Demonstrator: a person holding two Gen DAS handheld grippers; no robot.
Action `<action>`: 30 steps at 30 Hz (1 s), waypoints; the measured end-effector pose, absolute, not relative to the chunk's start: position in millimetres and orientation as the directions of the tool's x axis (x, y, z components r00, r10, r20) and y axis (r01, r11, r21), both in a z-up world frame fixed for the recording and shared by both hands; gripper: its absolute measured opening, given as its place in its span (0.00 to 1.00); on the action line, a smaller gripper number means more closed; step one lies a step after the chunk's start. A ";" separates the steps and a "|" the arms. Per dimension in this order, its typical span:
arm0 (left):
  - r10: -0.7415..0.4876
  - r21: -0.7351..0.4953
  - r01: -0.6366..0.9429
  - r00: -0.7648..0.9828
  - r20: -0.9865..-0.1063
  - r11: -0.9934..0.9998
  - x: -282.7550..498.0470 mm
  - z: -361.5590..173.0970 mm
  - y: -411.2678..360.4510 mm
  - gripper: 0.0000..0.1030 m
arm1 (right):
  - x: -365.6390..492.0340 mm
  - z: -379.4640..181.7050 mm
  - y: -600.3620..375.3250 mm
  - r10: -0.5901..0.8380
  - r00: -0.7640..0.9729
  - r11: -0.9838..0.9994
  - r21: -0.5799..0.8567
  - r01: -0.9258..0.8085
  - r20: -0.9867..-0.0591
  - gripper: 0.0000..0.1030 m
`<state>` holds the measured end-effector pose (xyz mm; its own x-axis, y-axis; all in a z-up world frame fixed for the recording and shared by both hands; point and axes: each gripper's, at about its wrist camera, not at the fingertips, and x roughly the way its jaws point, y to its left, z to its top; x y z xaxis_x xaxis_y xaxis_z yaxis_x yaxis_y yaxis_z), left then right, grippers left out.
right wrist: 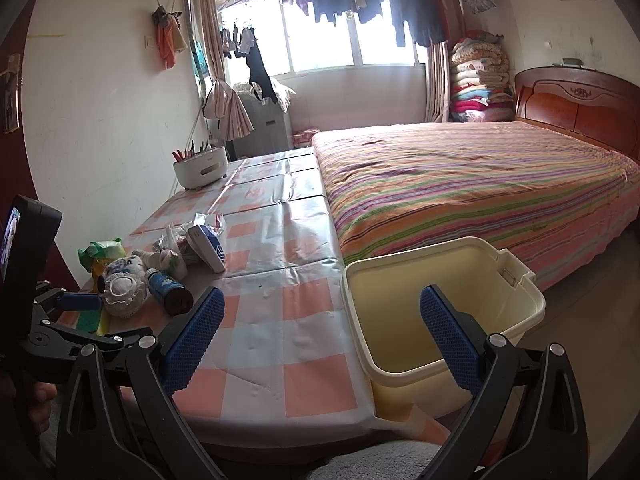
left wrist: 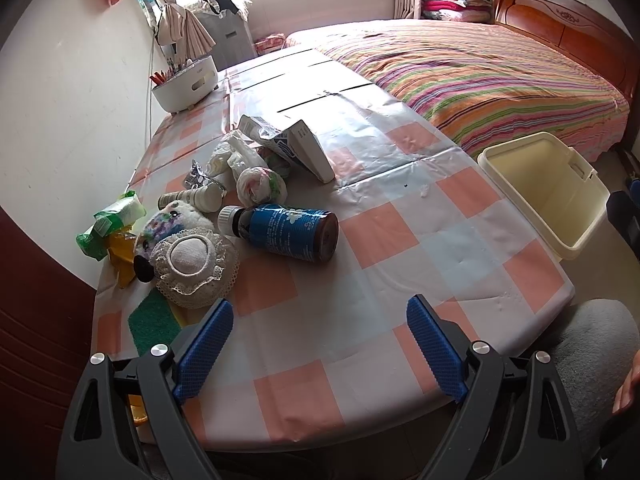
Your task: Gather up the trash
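The left hand-held gripper point(left wrist: 320, 312) hangs over the near edge of the tabletop point(left wrist: 384, 240), its blue pads spread wide with only checked cloth between them. The right hand-held gripper point(right wrist: 322, 308) is likewise released and grasps nothing; through its gap show the tabletop's right edge and the bin point(right wrist: 516, 308).

The bottle point(left wrist: 288, 232) serves as landmark: it lies on its side, white cap pointing left, well ahead of the left gripper. Just left of it sits a plush toy point(left wrist: 176, 216) with a lace hat point(left wrist: 192, 268) in front. Left of the toy lies a green packet point(left wrist: 114, 220). Behind the bottle are crumpled plastic bags point(left wrist: 256, 184), a small white bottle point(left wrist: 196, 198) and a torn carton point(left wrist: 296, 144). A green sponge point(left wrist: 152, 324) lies near the lace hat, towards the gripper.

The cream bin, empty, stands well right of the bottle, beside the tabletop's edge, with the striped bed point(left wrist: 480, 76) behind it.
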<state>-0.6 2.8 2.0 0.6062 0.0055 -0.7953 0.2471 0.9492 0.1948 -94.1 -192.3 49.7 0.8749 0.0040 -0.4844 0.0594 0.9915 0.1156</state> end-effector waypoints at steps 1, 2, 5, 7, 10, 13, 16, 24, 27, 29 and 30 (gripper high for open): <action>0.007 0.197 0.247 0.607 -0.794 0.949 -1.0 2.5 1.9 0.84 | -92.6 50.5 -192.0 0.004 0.875 0.991 0.116 0.060 -0.484 0.94; 0.008 0.200 0.247 0.609 -0.793 0.948 -1.1 2.8 1.6 0.84 | -92.3 51.2 -191.7 0.004 0.876 0.991 0.117 0.060 -0.482 0.94; 0.015 0.210 0.247 0.614 -0.789 0.946 -1.5 3.2 0.3 0.84 | -92.2 51.0 -191.1 0.003 0.876 0.992 0.115 0.060 -0.482 0.94; 0.014 0.209 0.248 0.613 -0.790 0.946 -1.7 3.5 -0.1 0.84 | -94.0 51.0 -195.3 0.005 0.876 0.991 0.119 0.060 -0.482 0.94; 0.017 0.211 0.246 0.615 -0.789 0.946 -2.2 3.9 -0.5 0.84 | -94.2 50.4 -195.6 0.007 0.877 0.991 0.122 0.059 -0.481 0.94; 0.019 0.212 0.242 0.617 -0.787 0.947 -2.4 4.4 0.3 0.84 | -94.5 50.1 -195.1 0.008 0.878 0.991 0.120 0.057 -0.479 0.94; 0.022 0.217 0.240 0.621 -0.784 0.946 -2.8 4.7 0.5 0.84 | -94.4 50.2 -194.1 0.009 0.878 0.992 0.118 0.054 -0.478 0.94; 0.025 0.227 0.242 0.630 -0.776 0.943 -5.7 5.5 -0.1 0.84 | -94.6 51.7 -192.7 0.012 0.880 0.992 0.116 0.049 -0.475 0.94; 0.025 0.227 0.242 0.630 -0.776 0.943 -5.8 5.4 -0.2 0.84 | -94.4 51.7 -192.3 0.010 0.880 0.992 0.114 0.050 -0.475 0.94; 0.025 0.226 0.241 0.630 -0.776 0.944 -5.7 5.4 -0.3 0.84 | -94.6 51.7 -193.1 0.013 0.880 0.992 0.117 0.048 -0.475 0.94; 0.025 0.225 0.241 0.629 -0.777 0.944 -5.5 5.2 -0.3 0.84 | -94.7 51.6 -193.0 0.013 0.880 0.992 0.117 0.048 -0.474 0.94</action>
<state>-5.5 -0.3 5.2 0.6286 0.0249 -0.7773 0.2406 0.9442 0.2248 -94.7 -193.0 51.6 0.8802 0.0132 -0.4743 0.0481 0.9920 0.1168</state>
